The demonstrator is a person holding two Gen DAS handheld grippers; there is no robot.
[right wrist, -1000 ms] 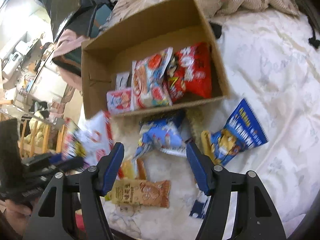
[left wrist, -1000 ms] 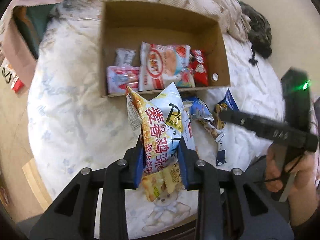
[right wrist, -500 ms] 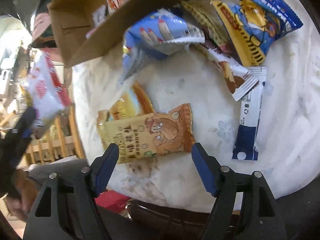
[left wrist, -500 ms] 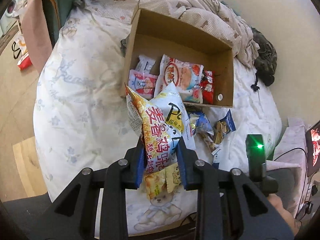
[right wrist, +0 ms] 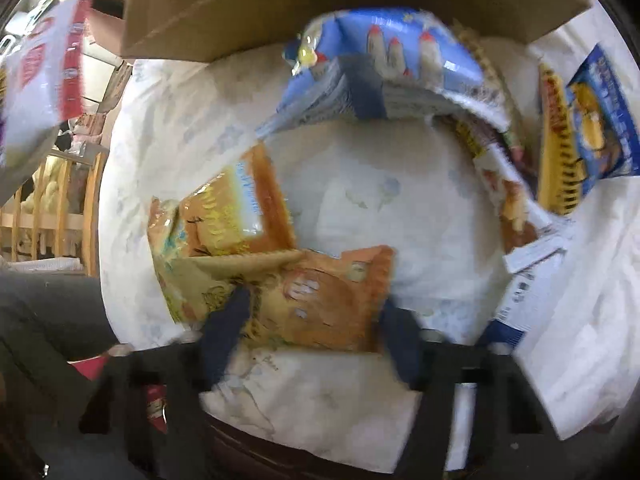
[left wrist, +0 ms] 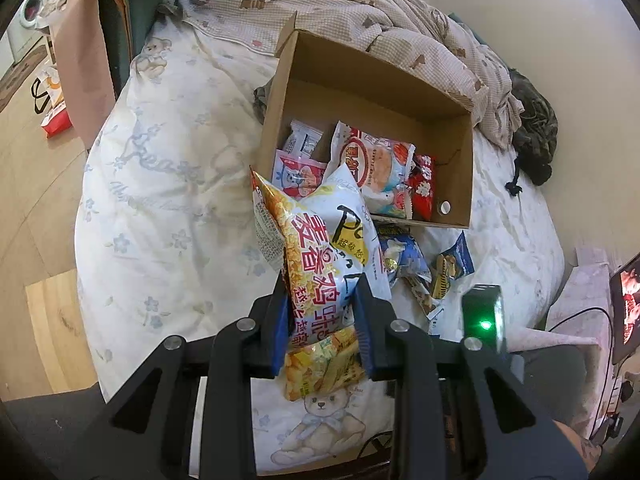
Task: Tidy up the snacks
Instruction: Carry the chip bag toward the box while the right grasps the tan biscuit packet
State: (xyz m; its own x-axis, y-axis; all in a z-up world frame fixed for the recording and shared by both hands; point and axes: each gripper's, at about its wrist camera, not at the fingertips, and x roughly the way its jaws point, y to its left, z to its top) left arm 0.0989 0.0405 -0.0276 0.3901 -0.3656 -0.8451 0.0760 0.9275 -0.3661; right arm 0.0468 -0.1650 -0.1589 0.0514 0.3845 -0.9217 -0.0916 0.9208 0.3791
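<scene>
My left gripper [left wrist: 322, 320] is shut on a white and yellow chip bag [left wrist: 320, 248] and holds it up above the bed, short of the cardboard box [left wrist: 280, 92]. The box holds several snack packs, among them a shrimp-flakes bag [left wrist: 376, 164]. My right gripper [right wrist: 312, 320] is open and low over the bed, its fingers on either side of an orange snack pack [right wrist: 316, 300]. A second yellow pack [right wrist: 224, 216] lies behind it. The held chip bag shows blurred in the right wrist view [right wrist: 40, 72].
Loose snacks lie on the white quilt [left wrist: 168, 184] in front of the box: a blue bag [right wrist: 384, 72], a blue and yellow pack [right wrist: 588, 128] and a long wrapper [right wrist: 516, 220]. A rumpled checked blanket [left wrist: 360, 12] lies behind the box. The bed edge and wooden floor [left wrist: 36, 184] are on the left.
My right gripper has dropped down and forward to straddle the orange pack. My left gripper has lifted and pulled back a little with the chip bag.
</scene>
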